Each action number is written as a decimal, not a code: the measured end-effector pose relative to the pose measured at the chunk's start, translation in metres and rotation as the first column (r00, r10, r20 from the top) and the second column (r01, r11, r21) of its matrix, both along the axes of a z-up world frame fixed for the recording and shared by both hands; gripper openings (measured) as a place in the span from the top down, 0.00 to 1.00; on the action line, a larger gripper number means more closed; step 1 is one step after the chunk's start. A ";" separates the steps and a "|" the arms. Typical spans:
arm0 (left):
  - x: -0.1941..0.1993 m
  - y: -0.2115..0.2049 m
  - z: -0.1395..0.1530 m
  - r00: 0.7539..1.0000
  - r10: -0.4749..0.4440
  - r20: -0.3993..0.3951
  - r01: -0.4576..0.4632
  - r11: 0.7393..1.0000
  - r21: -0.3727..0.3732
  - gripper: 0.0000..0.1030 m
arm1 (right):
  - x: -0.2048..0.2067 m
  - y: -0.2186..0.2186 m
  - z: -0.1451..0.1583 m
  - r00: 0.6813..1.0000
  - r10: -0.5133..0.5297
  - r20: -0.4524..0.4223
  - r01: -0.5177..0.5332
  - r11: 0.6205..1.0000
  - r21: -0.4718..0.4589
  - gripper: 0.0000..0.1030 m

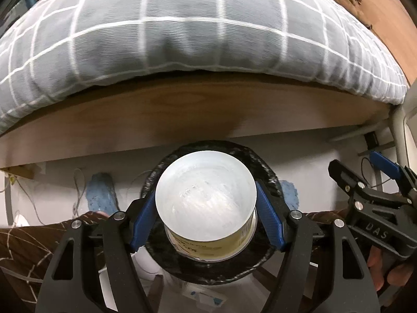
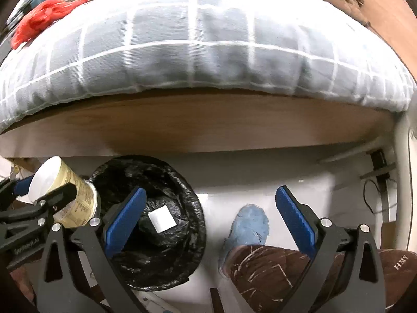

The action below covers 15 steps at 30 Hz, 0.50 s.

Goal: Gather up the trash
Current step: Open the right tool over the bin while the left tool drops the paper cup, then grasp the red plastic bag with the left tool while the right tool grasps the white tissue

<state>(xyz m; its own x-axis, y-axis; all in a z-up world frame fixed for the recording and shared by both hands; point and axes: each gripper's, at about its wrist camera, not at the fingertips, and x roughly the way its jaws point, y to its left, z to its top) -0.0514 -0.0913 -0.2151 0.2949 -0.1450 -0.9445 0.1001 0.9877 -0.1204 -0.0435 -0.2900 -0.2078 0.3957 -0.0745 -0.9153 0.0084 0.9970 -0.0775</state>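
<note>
One round yellow-labelled plastic tub (image 1: 208,208), clamped by the left gripper (image 1: 206,224) above the black-bagged bin (image 2: 156,221) at twelve o'clock, could drop onto the rim, while the right gripper (image 2: 211,221) gapes empty.

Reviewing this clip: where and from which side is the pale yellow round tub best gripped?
The pale yellow round tub is best taken across its curved side wall, pads on opposite sides, approached from its flat white end. The left gripper already holds it so above the black-lined bin; straight walls suit flat pads.
</note>
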 end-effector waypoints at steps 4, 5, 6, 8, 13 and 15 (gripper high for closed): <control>-0.005 -0.011 -0.002 0.999 -0.034 0.006 0.034 0.999 0.010 0.32 | 0.000 -0.005 0.004 1.000 -0.014 0.015 0.014 1.000 -0.004 0.07; -0.006 -0.010 -0.003 0.999 -0.035 0.008 0.035 0.999 0.016 0.32 | 0.000 -0.005 0.004 1.000 -0.015 0.015 0.015 1.000 -0.002 0.07; -0.007 -0.010 -0.003 0.999 -0.035 0.013 0.034 0.999 0.021 0.31 | 0.001 -0.004 0.004 1.000 -0.015 0.016 0.015 1.000 -0.001 0.07; -0.007 -0.009 -0.002 0.999 -0.029 0.024 0.029 0.999 0.027 0.23 | 0.000 -0.002 0.004 1.000 -0.009 0.020 0.009 1.000 -0.005 0.07; -0.006 -0.006 0.001 0.999 -0.013 0.039 0.012 0.999 0.035 0.12 | 0.001 0.006 0.003 1.000 0.009 0.028 -0.009 1.000 -0.023 0.07; -0.003 -0.003 0.001 0.999 0.001 0.045 -0.003 1.000 0.030 0.09 | 0.002 0.009 0.002 0.999 0.014 0.033 -0.013 1.000 -0.025 0.07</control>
